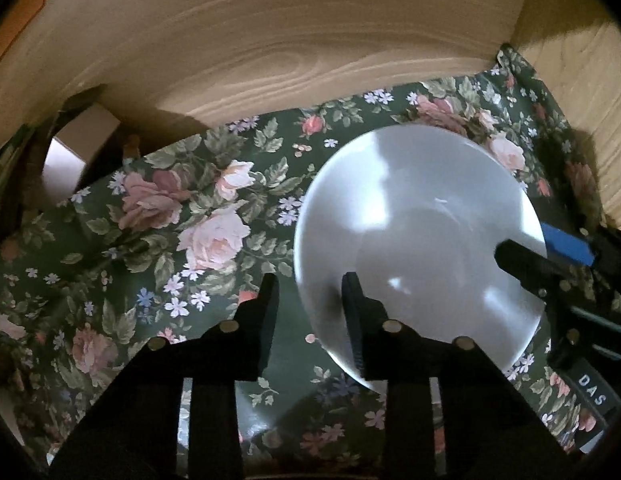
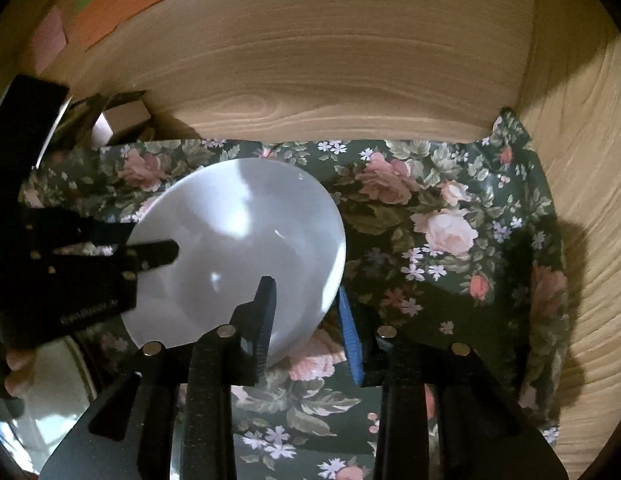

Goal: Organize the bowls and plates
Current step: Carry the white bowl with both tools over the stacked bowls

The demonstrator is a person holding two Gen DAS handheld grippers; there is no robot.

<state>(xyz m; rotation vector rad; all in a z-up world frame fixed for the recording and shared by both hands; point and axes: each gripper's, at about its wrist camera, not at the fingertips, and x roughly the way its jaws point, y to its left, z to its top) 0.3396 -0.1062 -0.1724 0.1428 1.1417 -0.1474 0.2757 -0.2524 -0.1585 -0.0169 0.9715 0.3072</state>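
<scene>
Risk: white bowl [image 2: 246, 240], clamped at opposite rims by right gripper [image 2: 308, 320] and left gripper [image 1: 310, 308], may slip and hit the floral liner [image 2: 450, 220].

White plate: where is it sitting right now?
The white plate lies on the floral liner inside the wooden cabinet, toward its right back corner, with the left gripper and right gripper straddling opposite rims.

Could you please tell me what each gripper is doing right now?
Left gripper: closed on the plate rim.
Right gripper: closed on the plate's opposite rim.
</scene>
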